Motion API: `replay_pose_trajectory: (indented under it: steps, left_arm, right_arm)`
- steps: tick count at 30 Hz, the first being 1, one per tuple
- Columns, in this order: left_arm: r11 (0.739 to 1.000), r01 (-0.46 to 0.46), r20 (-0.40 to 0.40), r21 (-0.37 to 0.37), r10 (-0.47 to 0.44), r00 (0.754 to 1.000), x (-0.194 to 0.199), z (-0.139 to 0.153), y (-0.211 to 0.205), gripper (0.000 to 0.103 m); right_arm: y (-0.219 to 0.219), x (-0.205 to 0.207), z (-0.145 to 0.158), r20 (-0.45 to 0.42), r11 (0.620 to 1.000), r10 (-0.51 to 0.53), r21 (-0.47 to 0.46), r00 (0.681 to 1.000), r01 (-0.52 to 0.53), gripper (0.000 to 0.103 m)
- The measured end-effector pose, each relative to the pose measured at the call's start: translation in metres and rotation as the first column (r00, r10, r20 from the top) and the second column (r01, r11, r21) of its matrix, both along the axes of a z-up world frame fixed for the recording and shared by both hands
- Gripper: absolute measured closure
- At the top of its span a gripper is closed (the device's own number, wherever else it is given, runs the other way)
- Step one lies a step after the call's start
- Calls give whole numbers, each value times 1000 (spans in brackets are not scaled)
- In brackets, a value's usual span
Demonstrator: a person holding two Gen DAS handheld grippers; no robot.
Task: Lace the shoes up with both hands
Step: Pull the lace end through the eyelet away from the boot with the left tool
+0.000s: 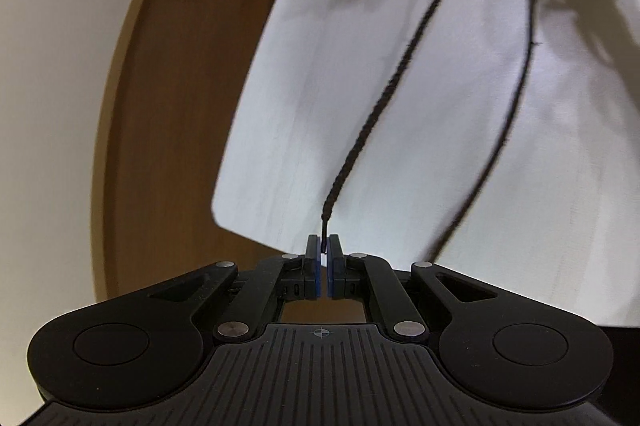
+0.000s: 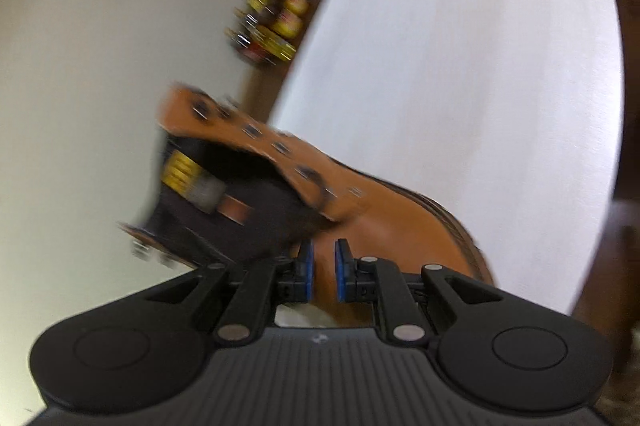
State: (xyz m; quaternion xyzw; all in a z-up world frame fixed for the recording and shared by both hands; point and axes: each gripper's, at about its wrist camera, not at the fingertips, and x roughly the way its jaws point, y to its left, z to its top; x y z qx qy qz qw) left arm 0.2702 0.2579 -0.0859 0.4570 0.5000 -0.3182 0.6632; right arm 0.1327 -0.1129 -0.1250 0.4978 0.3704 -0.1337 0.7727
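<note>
Tan smooth leather boot with dark metal eyelets is lying on the white matte worktop. Left tool is pinching the stiff tip of the black braided lace. Right tool is standing released, nothing between its blue pads, just beside the boot.

Tan leather boot: lies on the white worktop, tongue dark, eyelet flap open, upper eyelets unlaced. Dark braided lace: runs taut from the boot, tip clamped between fingers.
</note>
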Motion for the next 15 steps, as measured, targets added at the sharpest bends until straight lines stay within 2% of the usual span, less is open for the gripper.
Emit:
replay_pose_trajectory:
  steps: [4,7,9,13,15]
  left_arm:
    - [1000,17,-28,-20,-18,999,-6,4,3,100]
    - [999,27,-36,-45,-28,999,-8,7,5,100]
    - [997,25,-44,-71,-28,999,-8,8,5,100]
    - [996,35,-53,-78,-39,998,-8,7,4,100]
    - [997,34,-56,-76,-38,998,-9,5,4,100]
  right_arm:
    - [6,5,4,36,999,-27,-23,999,28,89]
    - [11,9,10,55,998,-61,18,997,60,89]
    - [19,16,5,40,996,-47,80,998,44,89]
    - [19,20,-4,14,993,-44,113,999,42,89]
    - [14,17,1,35,995,-76,72,997,73,89]
